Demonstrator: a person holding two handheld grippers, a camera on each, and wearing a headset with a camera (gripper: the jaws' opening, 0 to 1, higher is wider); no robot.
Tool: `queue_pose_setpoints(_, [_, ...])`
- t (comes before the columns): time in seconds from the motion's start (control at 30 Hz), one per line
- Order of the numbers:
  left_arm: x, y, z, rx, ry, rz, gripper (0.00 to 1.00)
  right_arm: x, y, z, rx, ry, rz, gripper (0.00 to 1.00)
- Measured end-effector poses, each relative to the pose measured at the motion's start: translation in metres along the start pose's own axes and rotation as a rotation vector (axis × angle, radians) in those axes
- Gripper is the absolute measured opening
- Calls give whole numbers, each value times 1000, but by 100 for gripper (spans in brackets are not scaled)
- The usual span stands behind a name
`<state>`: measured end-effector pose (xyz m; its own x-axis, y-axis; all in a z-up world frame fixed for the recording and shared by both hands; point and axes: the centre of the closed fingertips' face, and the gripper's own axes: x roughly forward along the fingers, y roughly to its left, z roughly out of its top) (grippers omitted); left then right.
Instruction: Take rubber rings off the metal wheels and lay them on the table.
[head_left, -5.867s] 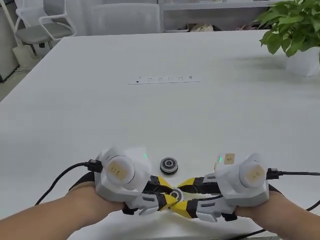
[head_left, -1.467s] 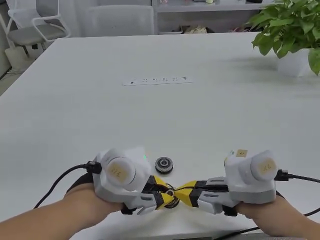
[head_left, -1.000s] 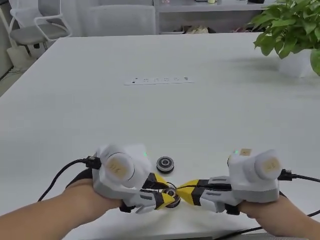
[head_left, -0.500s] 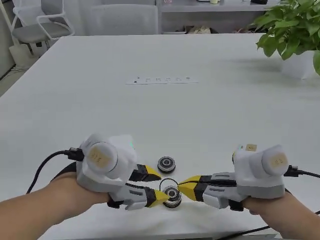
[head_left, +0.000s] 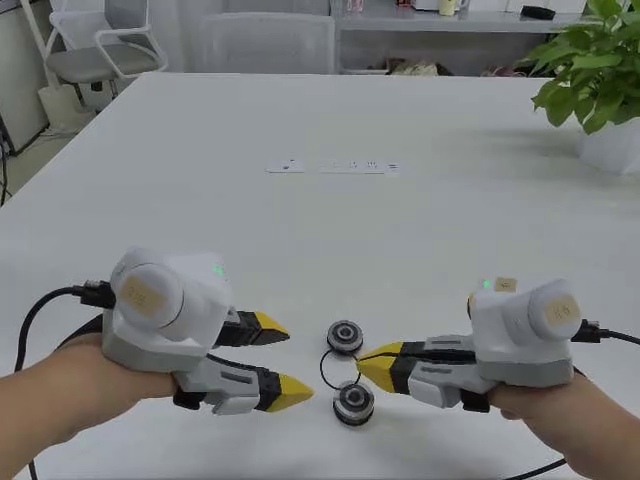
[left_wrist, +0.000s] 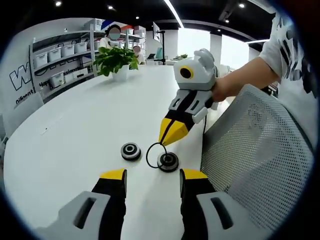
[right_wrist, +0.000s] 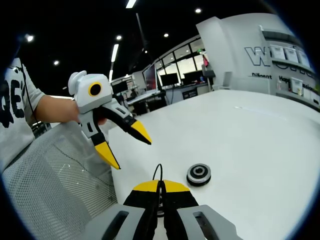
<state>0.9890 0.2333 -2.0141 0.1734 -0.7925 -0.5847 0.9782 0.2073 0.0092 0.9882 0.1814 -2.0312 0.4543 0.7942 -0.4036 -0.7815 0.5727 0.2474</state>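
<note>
My right gripper has its jaws pinched shut on the thin black rubber ring — the loop sits between the far wheel and the near wheel on the table. The left gripper is just beside them, jaws apart, gripping nothing.

1. On the table, close to its front edge, the far wheel lies just behind the near wheel.
2. The rubber ring hangs between them, pinched in the right gripper, which is just to their right.
3. The left gripper, jaws apart, is to their left, clear of both.
4. A socket strip lies mid-table, well behind them.
5. A potted plant stands at the far right.
</note>
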Motion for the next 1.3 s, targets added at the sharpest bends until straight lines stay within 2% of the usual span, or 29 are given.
queue_pose_setpoints(0.3, [-15,6,-7,-31,-2,22,51,12,1,10,-37,22,37,0])
queue_pose_setpoints(0.47, [-22,10,-7,-56,-18,36,55,20,4,10,-61,45,60,0])
queue_pose_setpoints(0.9, [-38,13,-12,-90,-21,62,66,42,15,1,-125,133,126,0])
queue_pose_setpoints(1.1, [-43,13,-17,-96,-13,73,67,49,18,-6,-143,172,144,0])
queue_pose_setpoints(1.3, [-47,13,-18,-100,-15,84,67,55,20,-11,-158,193,146,0])
